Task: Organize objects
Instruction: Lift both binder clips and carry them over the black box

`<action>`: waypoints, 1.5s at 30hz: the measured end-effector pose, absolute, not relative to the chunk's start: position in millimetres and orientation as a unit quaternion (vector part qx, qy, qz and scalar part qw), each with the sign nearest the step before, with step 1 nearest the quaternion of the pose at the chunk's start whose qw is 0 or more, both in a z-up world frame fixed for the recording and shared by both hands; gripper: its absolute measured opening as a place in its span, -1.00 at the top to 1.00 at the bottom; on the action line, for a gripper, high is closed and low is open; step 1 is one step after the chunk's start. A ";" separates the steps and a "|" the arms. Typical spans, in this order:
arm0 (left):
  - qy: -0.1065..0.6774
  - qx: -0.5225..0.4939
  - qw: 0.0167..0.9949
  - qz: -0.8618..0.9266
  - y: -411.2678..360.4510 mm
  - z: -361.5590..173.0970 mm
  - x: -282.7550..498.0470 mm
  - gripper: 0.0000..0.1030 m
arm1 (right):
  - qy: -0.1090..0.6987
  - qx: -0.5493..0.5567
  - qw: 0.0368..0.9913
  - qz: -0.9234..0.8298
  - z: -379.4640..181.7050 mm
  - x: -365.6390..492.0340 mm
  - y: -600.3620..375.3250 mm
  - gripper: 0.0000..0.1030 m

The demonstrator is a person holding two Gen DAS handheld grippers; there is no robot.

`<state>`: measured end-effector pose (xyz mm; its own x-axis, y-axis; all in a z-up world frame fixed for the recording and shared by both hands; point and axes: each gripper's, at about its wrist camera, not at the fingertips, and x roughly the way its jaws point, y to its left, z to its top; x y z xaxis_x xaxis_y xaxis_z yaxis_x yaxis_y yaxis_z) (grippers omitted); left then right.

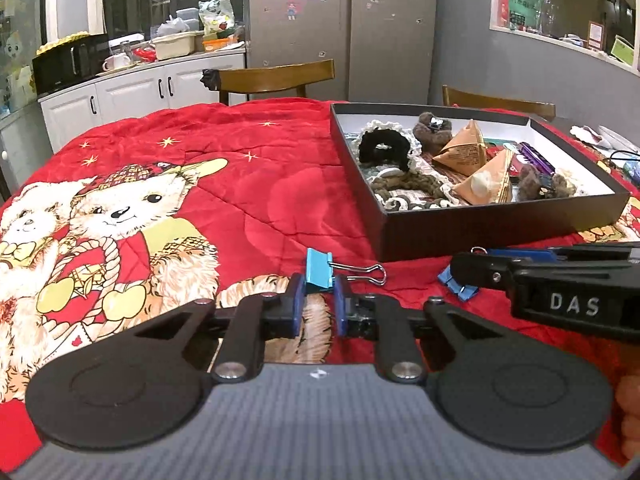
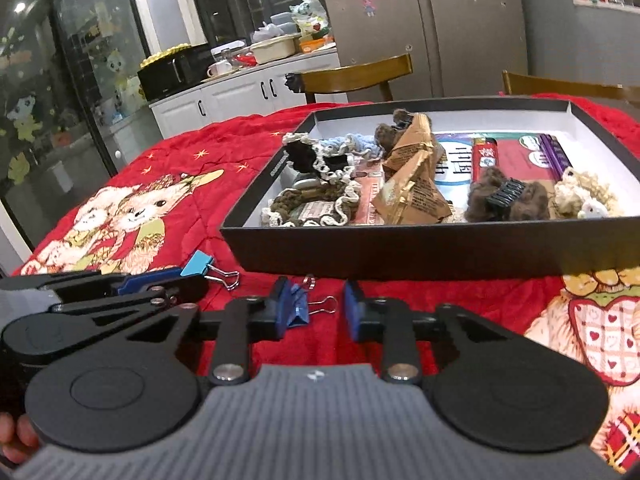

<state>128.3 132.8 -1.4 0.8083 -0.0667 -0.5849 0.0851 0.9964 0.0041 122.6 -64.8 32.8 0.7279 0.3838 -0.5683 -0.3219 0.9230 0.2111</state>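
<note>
My left gripper (image 1: 317, 306) is shut on a light blue binder clip (image 1: 319, 269) just above the red quilt; the clip's wire handles point right. The same clip also shows in the right wrist view (image 2: 197, 263), held by the left gripper (image 2: 188, 278). My right gripper (image 2: 314, 312) is open around a darker blue binder clip (image 2: 299, 309) that lies on the quilt against its left pad. That clip shows in the left wrist view (image 1: 457, 282), under the right gripper (image 1: 472, 266). A black box (image 1: 472, 236) holding scrunchies, hair claws and packets stands just beyond.
The red bear-print quilt (image 1: 248, 184) covers the table. Two wooden chairs (image 1: 276, 76) stand at the far edge. White cabinets (image 1: 120, 96) with kitchen clutter lie beyond. Loose items (image 1: 600, 140) lie to the right of the box.
</note>
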 end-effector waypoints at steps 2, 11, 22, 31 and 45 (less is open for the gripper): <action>0.307 0.018 0.951 -0.040 131.2 -1.9 128.6 0.62 | 0.315 0.045 0.927 0.200 32.8 120.6 -62.9 0.74; 0.307 -0.015 0.949 -0.065 138.7 -1.4 133.4 0.65 | 0.308 0.043 0.932 0.188 35.3 116.6 -64.4 0.82; 0.299 -0.016 0.952 -0.056 138.0 -0.1 130.5 0.66 | 0.309 0.080 0.930 0.180 41.7 120.3 -81.7 0.89; 0.278 -0.018 0.959 -0.043 137.8 9.1 122.3 0.66 | 0.278 0.098 0.937 0.187 62.1 113.2 -90.9 0.91; 0.241 -0.013 0.970 -0.012 141.4 30.4 111.8 0.66 | 0.249 0.153 0.938 0.186 106.5 117.0 -124.3 0.91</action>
<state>111.8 141.4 30.4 0.8833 -0.0305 -0.4678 0.0177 0.9993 -0.0316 117.0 -124.3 106.5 0.8061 0.4260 -0.4108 -0.2733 0.8836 0.3801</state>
